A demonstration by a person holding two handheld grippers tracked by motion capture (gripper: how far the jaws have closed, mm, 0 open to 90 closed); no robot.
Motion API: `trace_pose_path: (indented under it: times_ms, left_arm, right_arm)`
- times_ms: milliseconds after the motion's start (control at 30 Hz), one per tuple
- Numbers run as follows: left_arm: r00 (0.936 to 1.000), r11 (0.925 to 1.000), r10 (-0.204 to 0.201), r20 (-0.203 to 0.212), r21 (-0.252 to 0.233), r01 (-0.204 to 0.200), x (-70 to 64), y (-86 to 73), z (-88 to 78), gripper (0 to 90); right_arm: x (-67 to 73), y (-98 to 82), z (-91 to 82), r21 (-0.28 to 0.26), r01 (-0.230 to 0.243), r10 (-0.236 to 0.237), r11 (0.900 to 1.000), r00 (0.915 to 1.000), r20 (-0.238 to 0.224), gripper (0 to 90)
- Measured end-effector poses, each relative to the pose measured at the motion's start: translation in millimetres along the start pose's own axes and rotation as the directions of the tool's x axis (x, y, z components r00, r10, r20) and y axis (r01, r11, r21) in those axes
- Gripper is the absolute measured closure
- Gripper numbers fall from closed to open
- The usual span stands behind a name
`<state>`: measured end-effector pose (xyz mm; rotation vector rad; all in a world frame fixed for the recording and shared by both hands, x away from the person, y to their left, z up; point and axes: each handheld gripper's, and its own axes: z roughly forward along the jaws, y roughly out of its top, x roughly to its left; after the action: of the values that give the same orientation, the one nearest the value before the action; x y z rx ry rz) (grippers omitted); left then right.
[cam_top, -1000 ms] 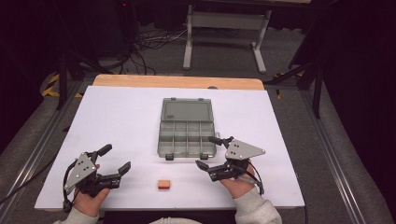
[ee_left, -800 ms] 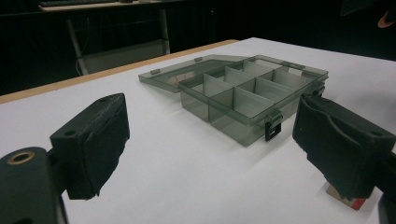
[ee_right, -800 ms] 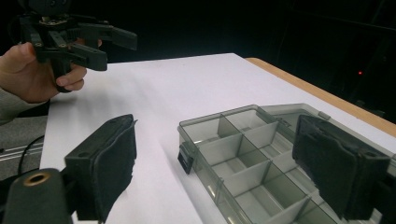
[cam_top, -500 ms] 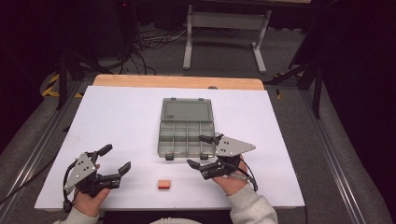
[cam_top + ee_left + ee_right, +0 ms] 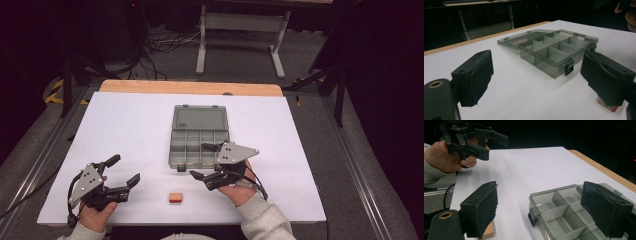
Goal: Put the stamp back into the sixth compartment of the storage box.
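The right gripper has slid leftward along the near edge of the open compartment box since a second ago, when it stood further right off the box's near right corner; it now hovers at the box's front wall, one jaw over the near compartments and the other just off the front edge, toward the small orange block. Its jaws stand wide apart with nothing between them, and their spread looks much the same as before. In the right gripper view the box's divided cells sit between those jaws, all of them empty as far as can be seen, and a corner of the wooden block peeks out beneath the left-hand jaw. The left gripper has kept its place at the near left of the white tabletop, well apart from the box, jaws likewise open and empty. The block lies alone on the tabletop near the front edge, between the two hands and just short of the box, whose lid lies flat open behind it. The shift probably means the right hand is closing in on the block to pick it up and place it in a compartment; no grasp has begun.
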<state>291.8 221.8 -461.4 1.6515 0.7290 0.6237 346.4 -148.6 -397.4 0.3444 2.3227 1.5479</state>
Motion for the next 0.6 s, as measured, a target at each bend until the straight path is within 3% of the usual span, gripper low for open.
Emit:
trace_pose_path:
  times_ms: [200, 467, 600]
  left_arm:
    - [1.0000, 1.0000, 0.003, -0.001, 0.002, -0.003, -0.3, 0.0, 0.3, 12.1]
    - [1.0000, 1.0000, 0.002, 0.002, 0.003, -0.002, -0.4, -0.2, 0.6, 12.1]
    - [1.0000, 1.0000, 0.002, 0.003, 0.003, -0.002, -0.5, -0.2, 0.8, 12.1]
  right_arm:
    - [0.5, 1.4, 9.3, 0.031, -0.006, 0.007, 1.000, 0.9997, -0.025, 14.8]
    - [2.3, 3.0, 18.0, 0.026, -0.011, 0.012, 1.000, 0.9985, -0.054, 15.2]
    - [3.6, 4.9, 22.3, 0.065, -0.015, 0.020, 0.998, 0.9972, -0.072, 20.0]
